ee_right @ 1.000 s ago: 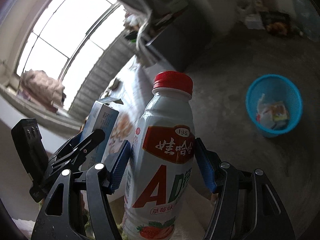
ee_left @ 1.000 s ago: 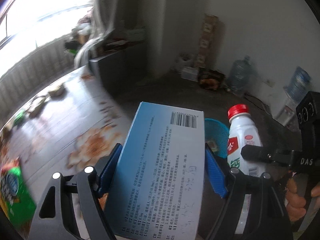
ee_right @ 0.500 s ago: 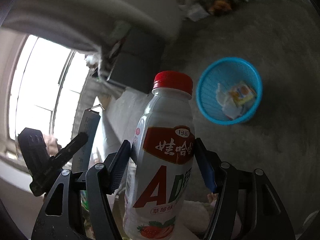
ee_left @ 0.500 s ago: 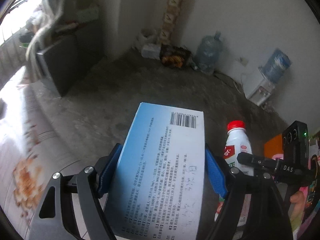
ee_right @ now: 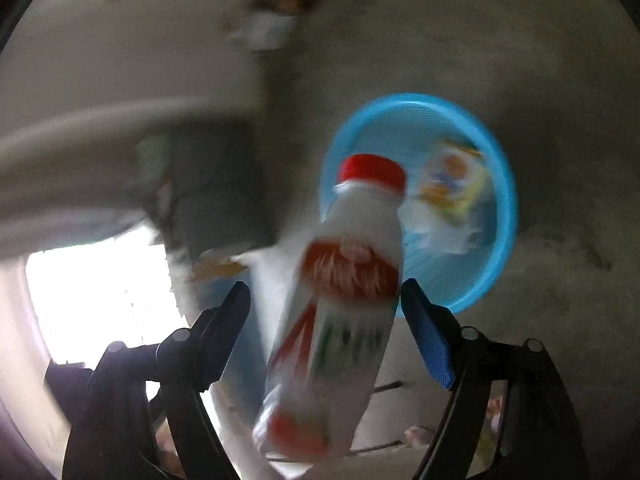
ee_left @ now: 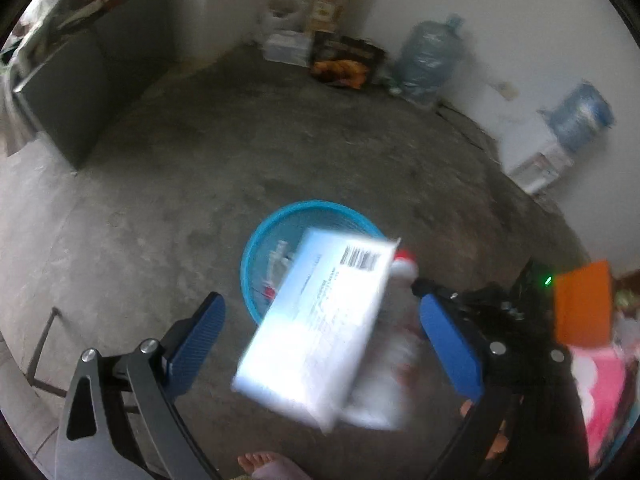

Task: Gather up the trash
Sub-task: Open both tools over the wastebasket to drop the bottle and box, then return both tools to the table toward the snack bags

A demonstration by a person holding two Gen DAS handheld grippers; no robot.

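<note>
My left gripper [ee_left: 322,340] is open, its jaws wide apart. A light blue carton [ee_left: 320,328] with a barcode falls free between them, tilted, above the round blue trash basket [ee_left: 256,248] on the floor. My right gripper [ee_right: 324,316] is open too. The white drink bottle [ee_right: 340,300] with a red cap drops between its jaws, tilted and blurred, toward the same basket [ee_right: 504,216]. The basket holds a crumpled wrapper [ee_right: 452,188] and paper. The bottle's red cap also shows in the left wrist view [ee_left: 405,263], behind the carton.
The floor is bare grey concrete [ee_left: 200,168]. Large water jugs [ee_left: 428,64] and boxes [ee_left: 344,56] stand along the far wall. A dark cabinet [ee_left: 68,96] is at the left. An orange box [ee_left: 582,304] and pink items lie at the right. A bare foot [ee_left: 260,466] shows at the bottom.
Both grippers swung down over the basket and opened. The carton and the bottle, held firmly before, are now loose and falling, tilted.
</note>
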